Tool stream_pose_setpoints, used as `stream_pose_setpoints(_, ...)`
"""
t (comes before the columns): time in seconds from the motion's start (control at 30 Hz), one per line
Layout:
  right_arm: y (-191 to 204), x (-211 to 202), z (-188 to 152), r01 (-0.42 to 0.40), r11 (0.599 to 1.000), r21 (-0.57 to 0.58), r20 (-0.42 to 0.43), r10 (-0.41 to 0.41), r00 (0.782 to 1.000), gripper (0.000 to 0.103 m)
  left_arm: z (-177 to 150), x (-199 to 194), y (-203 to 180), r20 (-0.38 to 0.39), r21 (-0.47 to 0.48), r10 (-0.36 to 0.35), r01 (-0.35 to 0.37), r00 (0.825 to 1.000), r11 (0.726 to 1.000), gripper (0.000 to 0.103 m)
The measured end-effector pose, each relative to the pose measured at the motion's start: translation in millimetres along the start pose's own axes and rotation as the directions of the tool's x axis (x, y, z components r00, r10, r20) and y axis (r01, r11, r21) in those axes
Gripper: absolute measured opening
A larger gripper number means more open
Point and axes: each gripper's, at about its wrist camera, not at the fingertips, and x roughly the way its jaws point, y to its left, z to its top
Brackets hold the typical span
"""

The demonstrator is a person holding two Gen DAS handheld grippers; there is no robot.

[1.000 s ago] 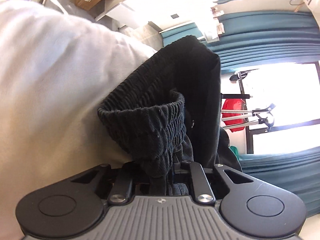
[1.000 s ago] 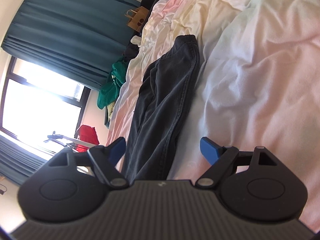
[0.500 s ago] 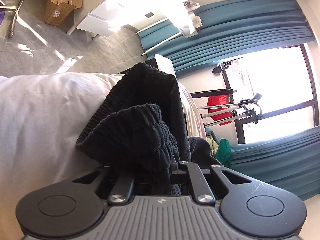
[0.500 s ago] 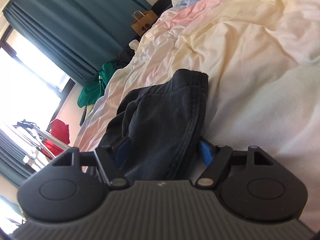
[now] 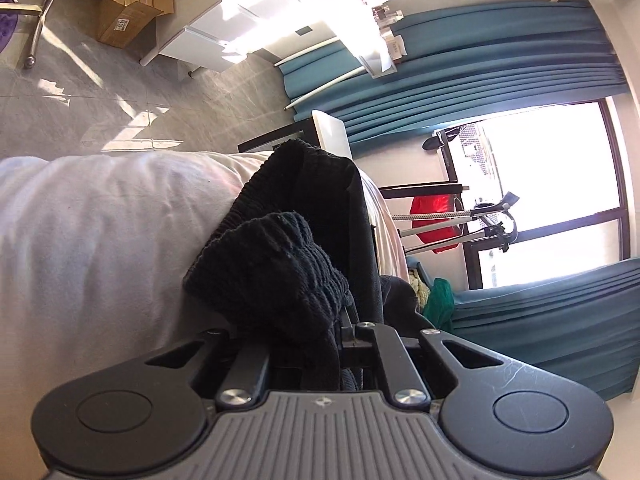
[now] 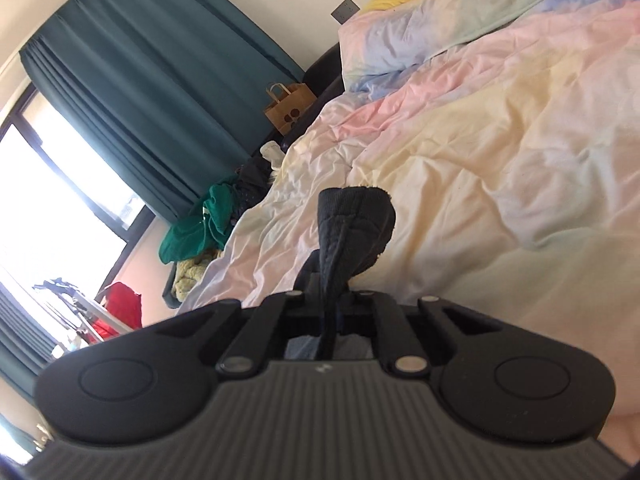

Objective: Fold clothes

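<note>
The garment is a pair of black trousers on a bed. In the left wrist view their ribbed elastic waistband [image 5: 280, 264] bunches up right in front of the camera. My left gripper [image 5: 340, 332] is shut on it, and the cloth hides the fingertips. In the right wrist view a narrow hemmed end of the same dark trousers [image 6: 356, 220] sticks up from between the closed jaws. My right gripper [image 6: 332, 304] is shut on that end and holds it clear of the pastel quilt [image 6: 500, 160]. The stretch of cloth between the two grips is out of sight.
The white quilt [image 5: 100, 240] fills the left of the left wrist view, with grey floor, a cardboard box [image 5: 132, 4] and a white desk [image 5: 240, 28] beyond. A drying rack with a red item [image 5: 436, 220] stands by the window. Loose clothes [image 6: 200, 224] and a paper bag [image 6: 288, 108] lie past the bed.
My right gripper went from wide open above the flat trousers to shut on their end, lifting it off the quilt. The left gripper rose with the waistband, and more floor shows.
</note>
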Motion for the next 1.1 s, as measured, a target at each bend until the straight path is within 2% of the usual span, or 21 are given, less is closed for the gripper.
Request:
stream_pose_setpoints(0.2, -43.8, -62.3, -13.9, 0.049, 0.999, 0.009, -0.068, -0.049, 0.996, 0.007, -0.7, -21.3, 49.8, -0.053, -0.029, 0.068, -0.07, 0.996, 0.997, 0.011)
stream_pose_setpoints(0.3, -60.4, -63.8, -28.3, 0.085, 0.996, 0.003, -0.112, -0.085, 0.99, 0.008, -0.5, -13.2, 81.6, -0.12, -0.102, 0.085, -0.098, 0.989, 0.99, 0.012)
stream_pose_setpoints(0.47, -74.3, -60.3, -45.8, 0.108, 0.994, -0.002, -0.146, -0.107, 0.983, 0.01, 1.0, -12.6, 87.3, -0.176, -0.093, 0.087, -0.105, 0.981, 0.99, 0.02)
stream_pose_setpoints(0.5, -72.7, -61.5, -45.0, 0.105, 0.994, -0.001, -0.143, -0.104, 0.984, 0.01, 1.2, -12.4, 88.4, -0.187, -0.091, 0.088, -0.106, 0.978, 0.99, 0.025)
stream_pose_setpoints(0.57, -68.9, -65.1, -42.3, 0.09, 0.996, 0.003, -0.14, -0.089, 0.986, 0.013, -1.6, -17.1, 85.2, -0.208, -0.062, 0.098, -0.113, 0.973, 0.992, 0.046)
stream_pose_setpoints(0.6, -67.4, -66.5, -39.8, 0.079, 0.997, 0.007, -0.146, -0.077, 0.986, 0.015, -5.3, -22.6, 78.6, -0.205, -0.03, 0.135, -0.144, 0.969, 0.989, 0.065)
stream_pose_setpoints(0.63, -66.0, -68.5, -37.0, 0.068, 0.998, 0.008, -0.151, -0.066, 0.986, 0.025, -9.0, -28.3, 71.9, -0.202, 0.002, 0.171, -0.175, 0.964, 0.985, 0.076)
stream_pose_setpoints(0.67, -63.3, -73.3, -35.0, 0.061, 0.998, 0.0, -0.144, -0.06, 0.988, 0.042, -12.9, -36.5, 62.5, -0.184, 0.053, 0.193, -0.186, 0.964, 0.981, 0.08)
stream_pose_setpoints(0.7, -60.3, -79.0, -33.1, 0.056, 0.998, -0.012, -0.132, -0.057, 0.99, 0.053, -15.8, -44.8, 54.2, -0.171, 0.107, 0.19, -0.173, 0.967, 0.979, 0.082)
stream_pose_setpoints(0.73, -57.2, -84.8, -31.3, 0.051, 0.998, -0.023, -0.119, -0.054, 0.991, 0.079, -18.4, -52.8, 45.7, -0.159, 0.15, 0.188, -0.165, 0.969, 0.975, 0.084)
stream_pose_setpoints(0.77, -53.3, -91.2, -29.3, 0.046, 0.998, -0.041, -0.103, -0.05, 0.993, 0.09, -21.1, -60.9, 37.1, -0.146, 0.193, 0.186, -0.156, 0.972, 0.969, 0.084)
stream_pose_setpoints(0.87, -38.0, -109.8, -21.5, 0.019, 0.994, -0.109, -0.085, -0.028, 0.996, 0.09, -37.3, -85.8, -0.5, -0.07, 0.346, 0.176, -0.142, 0.982, 0.927, 0.089)
stream_pose_setpoints(0.9, -30.8, -117.2, -19.5, 0.011, 0.991, -0.136, -0.073, -0.021, 0.997, 0.09, -43.5, -92.0, -11.9, -0.041, 0.392, 0.18, -0.15, 0.983, 0.908, 0.099)
stream_pose_setpoints(0.93, -22.8, -125.0, -17.6, 0.004, 0.987, -0.163, -0.06, -0.014, 0.998, 0.09, -49.8, -96.8, -21.6, -0.015, 0.426, 0.179, -0.156, 0.984, 0.891, 0.103)
stream_pose_setpoints(1.03, 7.4, -145.5, -16.3, -0.035, 0.968, -0.249, -0.045, 0.024, 0.999, 0.09, -72.6, -97.6, -53.4, 0.018, 0.516, 0.164, -0.15, 0.986, 0.843, 0.103)
stream_pose_setpoints(1.1, 34.7, -157.8, -22.0, -0.087, 0.946, -0.311, -0.063, 0.071, 0.995, 0.09, -89.6, -93.9, -72.4, 0.028, 0.574, 0.153, -0.141, 0.988, 0.807, 0.103)
